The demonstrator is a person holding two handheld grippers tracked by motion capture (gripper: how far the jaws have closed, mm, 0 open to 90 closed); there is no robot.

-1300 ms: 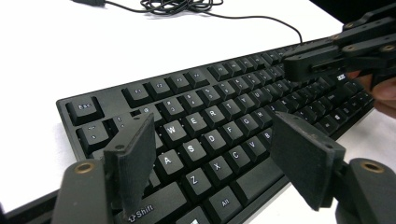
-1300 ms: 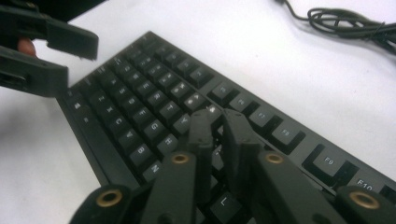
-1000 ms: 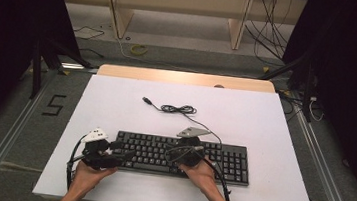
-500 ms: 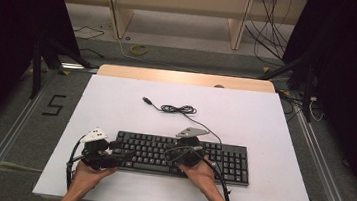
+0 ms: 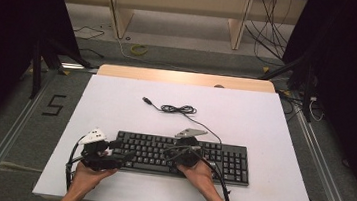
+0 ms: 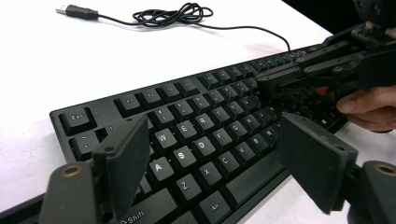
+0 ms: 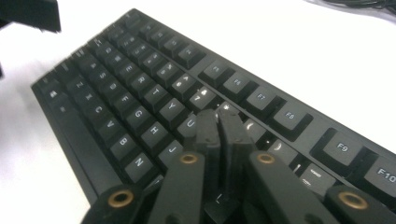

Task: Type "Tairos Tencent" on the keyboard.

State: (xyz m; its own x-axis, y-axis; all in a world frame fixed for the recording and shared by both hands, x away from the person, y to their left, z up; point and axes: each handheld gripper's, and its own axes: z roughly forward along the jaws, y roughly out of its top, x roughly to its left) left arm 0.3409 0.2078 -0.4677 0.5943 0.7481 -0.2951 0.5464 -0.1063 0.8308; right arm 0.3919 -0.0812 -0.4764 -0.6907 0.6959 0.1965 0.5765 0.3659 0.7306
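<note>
The black keyboard (image 5: 180,156) lay flat along the near side of the white table (image 5: 265,119), square to the person's edge, probably so that both hands could reach its keys without stretching. Its cable (image 5: 178,109) ran off from the back edge to a loose coil farther out on the table, ending in a plug (image 5: 147,100) that lay free and connected to nothing, which suggested the keyboard served only as something to press. The right gripper (image 7: 218,122) hung over the middle of the letter block with its jaws brought almost together, nothing between them, so that the two narrow tips formed a single blunt point. In the right gripper view that point stood at the keys near U (image 7: 189,122), touching or just above them; I could not tell which. Jaws held like that seemed meant for poking one key without catching its neighbours. They had just been opening a little, though the gap was barely visible. The left gripper (image 6: 212,154) waited at the left end of the keyboard, its jaws standing wide apart and gripping nothing, with the A, S, D keys (image 6: 182,156) seen between them. It looked parked rather than working, perhaps ready to steady the keyboard's end should it slide.
</note>
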